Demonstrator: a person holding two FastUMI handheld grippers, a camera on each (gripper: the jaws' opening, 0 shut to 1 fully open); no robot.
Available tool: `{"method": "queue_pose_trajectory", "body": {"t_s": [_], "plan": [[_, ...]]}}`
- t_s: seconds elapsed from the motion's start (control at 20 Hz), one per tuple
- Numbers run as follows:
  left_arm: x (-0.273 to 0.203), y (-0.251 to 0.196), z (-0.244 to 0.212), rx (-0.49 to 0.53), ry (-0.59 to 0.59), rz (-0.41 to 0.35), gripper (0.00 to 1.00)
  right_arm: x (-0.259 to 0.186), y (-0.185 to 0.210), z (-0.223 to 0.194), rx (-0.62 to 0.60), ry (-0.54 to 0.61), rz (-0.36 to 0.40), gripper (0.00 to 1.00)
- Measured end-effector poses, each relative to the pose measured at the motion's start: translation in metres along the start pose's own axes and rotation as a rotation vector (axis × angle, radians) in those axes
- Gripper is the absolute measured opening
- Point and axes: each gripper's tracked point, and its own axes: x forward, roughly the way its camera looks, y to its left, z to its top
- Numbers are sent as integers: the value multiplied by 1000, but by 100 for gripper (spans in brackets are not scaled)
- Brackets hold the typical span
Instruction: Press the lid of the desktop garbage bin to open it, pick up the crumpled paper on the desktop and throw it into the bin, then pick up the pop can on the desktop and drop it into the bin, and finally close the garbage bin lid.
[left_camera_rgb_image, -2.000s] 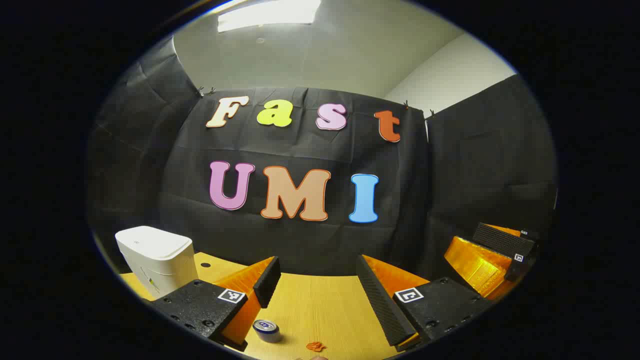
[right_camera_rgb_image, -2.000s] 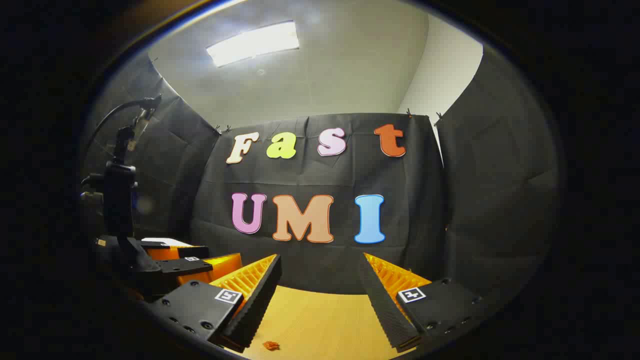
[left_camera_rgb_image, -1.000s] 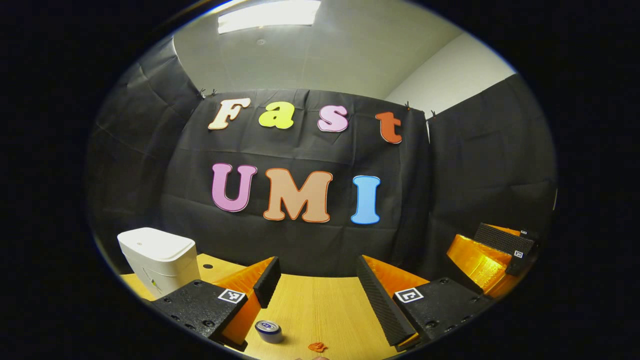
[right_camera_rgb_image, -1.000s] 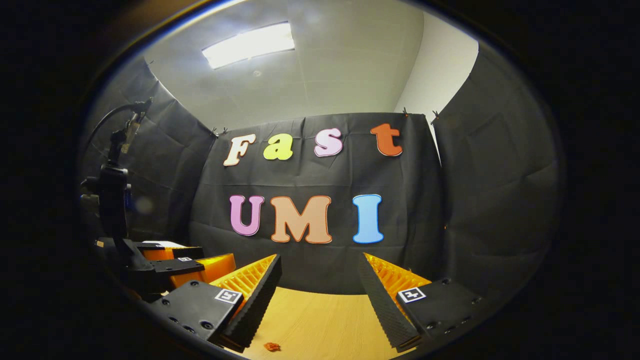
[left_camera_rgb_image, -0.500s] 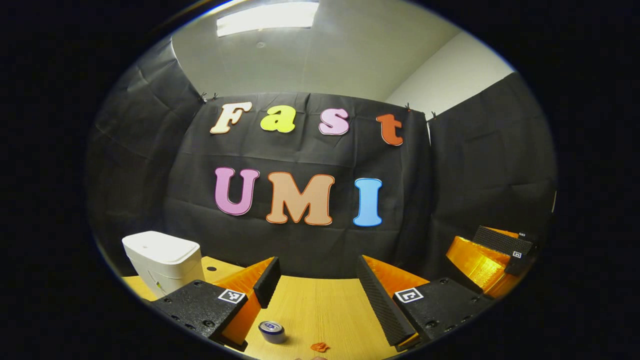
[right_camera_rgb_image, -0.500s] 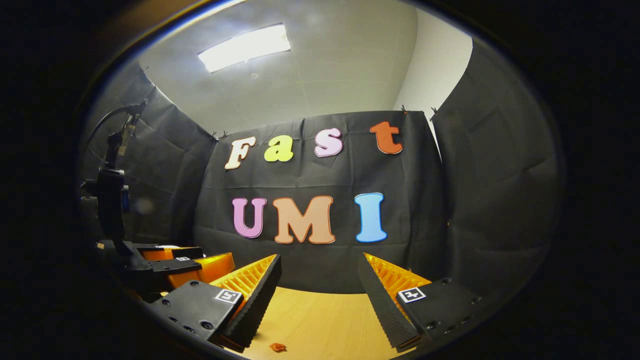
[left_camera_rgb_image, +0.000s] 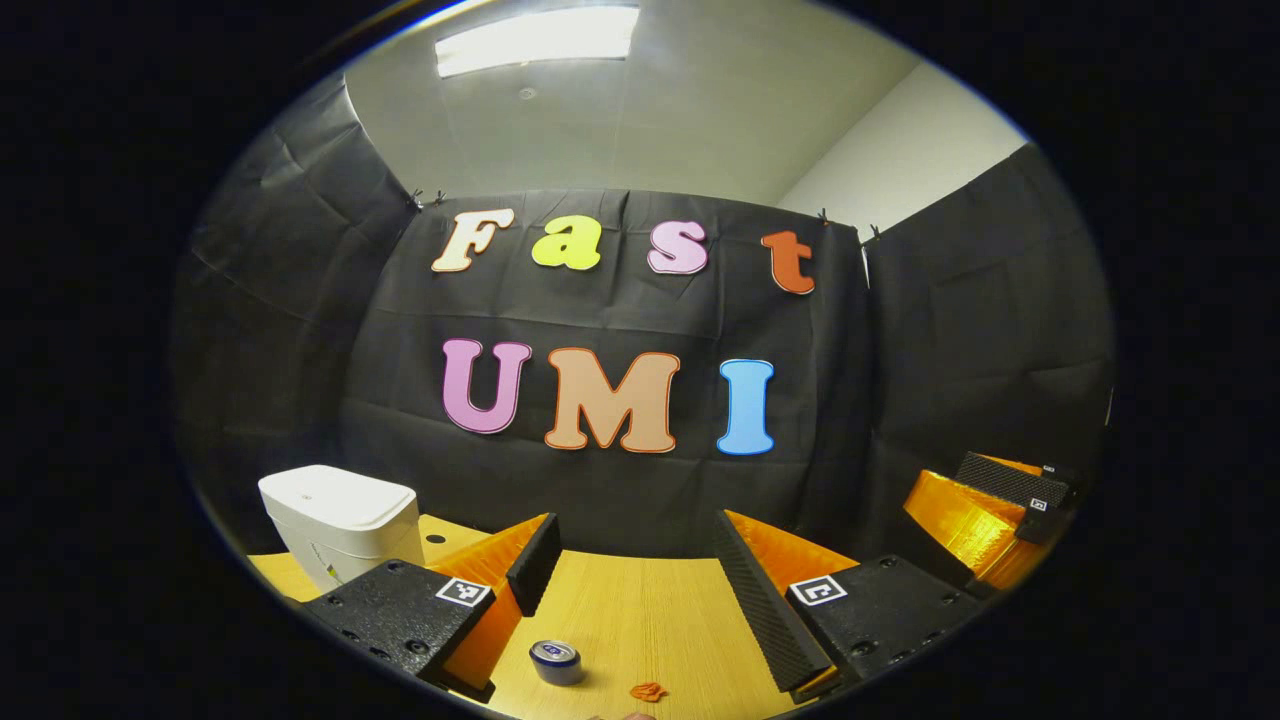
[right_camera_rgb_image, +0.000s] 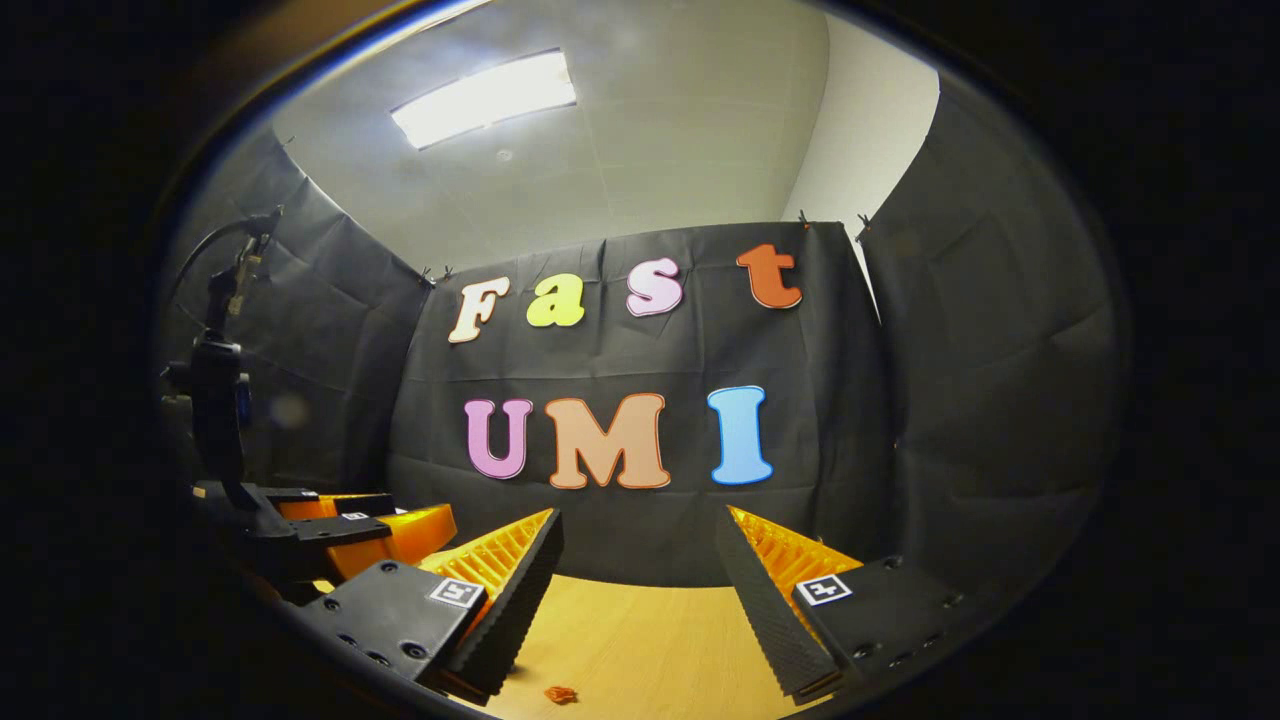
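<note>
Facing bin (left_camera_rgb_image: 340, 520) and can (left_camera_rgb_image: 556, 661)

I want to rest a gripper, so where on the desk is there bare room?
The bare wooden desktop beyond the blue pop can and orange crumpled paper is free back to the booth wall. It is crowded by the white lidded bin at far left.

Open desktop (left_camera_rgb_image: 640, 610) ahead; only pop can (left_camera_rgb_image: 556, 660) and crumpled paper (left_camera_rgb_image: 648, 690) obstruct.
</note>
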Motion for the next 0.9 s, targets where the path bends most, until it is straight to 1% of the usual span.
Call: {"method": "queue_pose_trajectory", "body": {"t_s": [0.3, 0.5, 0.9], "plan": [[-3, 1, -3, 13, 6, 3, 92, -6, -18, -3, 27, 2, -54, 96], [-4, 2, -1, 29, -1, 6, 92, -9, -23, -10, 39, 21, -70, 96], [-4, -5, -1, 28, 1, -13, 92, -13, -28, -9, 47, 15, -81, 96]]}}
